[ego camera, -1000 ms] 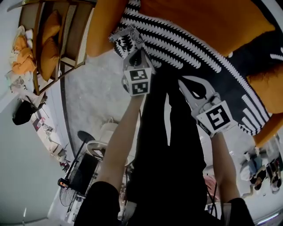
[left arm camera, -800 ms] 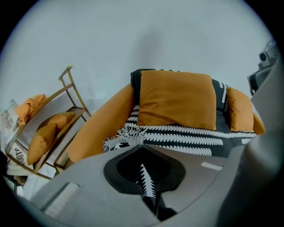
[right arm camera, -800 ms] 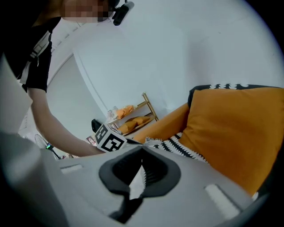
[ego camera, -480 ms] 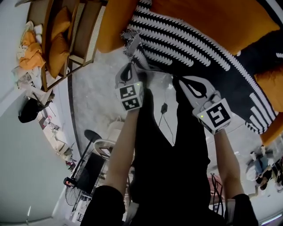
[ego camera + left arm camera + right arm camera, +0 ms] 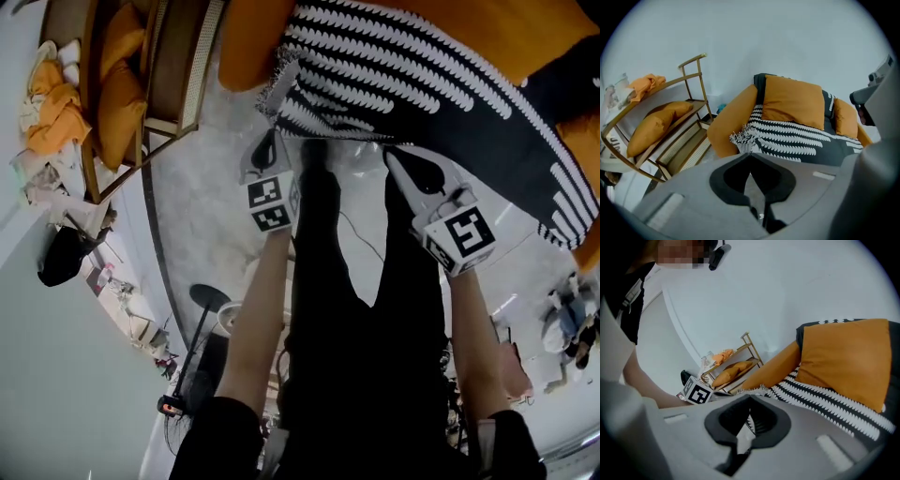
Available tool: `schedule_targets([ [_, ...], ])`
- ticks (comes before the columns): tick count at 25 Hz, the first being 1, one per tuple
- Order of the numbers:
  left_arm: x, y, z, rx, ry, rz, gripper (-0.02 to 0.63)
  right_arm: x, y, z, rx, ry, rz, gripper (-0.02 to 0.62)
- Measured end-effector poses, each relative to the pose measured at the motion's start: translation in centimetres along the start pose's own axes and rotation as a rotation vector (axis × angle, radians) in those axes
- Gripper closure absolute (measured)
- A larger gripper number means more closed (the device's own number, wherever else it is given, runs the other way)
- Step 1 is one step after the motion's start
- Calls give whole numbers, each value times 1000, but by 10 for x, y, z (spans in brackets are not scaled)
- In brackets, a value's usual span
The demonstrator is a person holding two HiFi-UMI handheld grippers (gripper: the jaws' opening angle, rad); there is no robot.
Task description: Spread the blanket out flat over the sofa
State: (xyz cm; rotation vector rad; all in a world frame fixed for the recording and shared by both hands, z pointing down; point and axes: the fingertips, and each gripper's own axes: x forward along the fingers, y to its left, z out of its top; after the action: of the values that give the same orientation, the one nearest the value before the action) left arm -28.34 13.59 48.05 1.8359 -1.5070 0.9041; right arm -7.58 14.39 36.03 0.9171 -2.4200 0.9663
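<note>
Pulling away from the sofa, the left gripper is no longer carrying the blanket's fringed corner, which it was lifting 1 second ago. That corner is now lying at the front of the seat beside the left armrest. The right gripper is also sitting nearer the person than before, and more of the pale, mottled floor is showing in front of the sofa. Both claws are holding their smooth grey, wedge-shaped jaws pressed tip to tip, leaving an oval gap behind the tips, and neither is gripping anything. The fringe is hanging just beyond them, apart. The blanket is looking like a chunky knit, black with rows of white leaf-like scallops, broader white bars toward its right end and a tufted, frayed edge. It is lying across the seat of the rounded orange sofa from the left armrest toward the right and is spilling over the near edge, slightly rumpled there. 2 plump orange cushions are leaning against the far back. Farther left, a rack of thin brass-coloured tube and woven cane panels is holding an orange pillow.
</note>
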Motion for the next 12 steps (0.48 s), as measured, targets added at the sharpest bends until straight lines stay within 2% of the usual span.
schedule_targets([
  [3, -2, 23, -25, -23, 18, -35, 592, 19, 21, -5, 17, -19, -37, 592],
  [6, 0, 43, -52, 0, 44, -53, 592, 31, 42, -12, 20, -28, -71, 592],
  [9, 5, 62, -77, 45, 75, -79, 592, 42, 60, -23, 26, -35, -110, 592],
  [12, 14, 81, -98, 142, 87, -114, 594, 50, 75, -29, 37, -50, -155, 592],
])
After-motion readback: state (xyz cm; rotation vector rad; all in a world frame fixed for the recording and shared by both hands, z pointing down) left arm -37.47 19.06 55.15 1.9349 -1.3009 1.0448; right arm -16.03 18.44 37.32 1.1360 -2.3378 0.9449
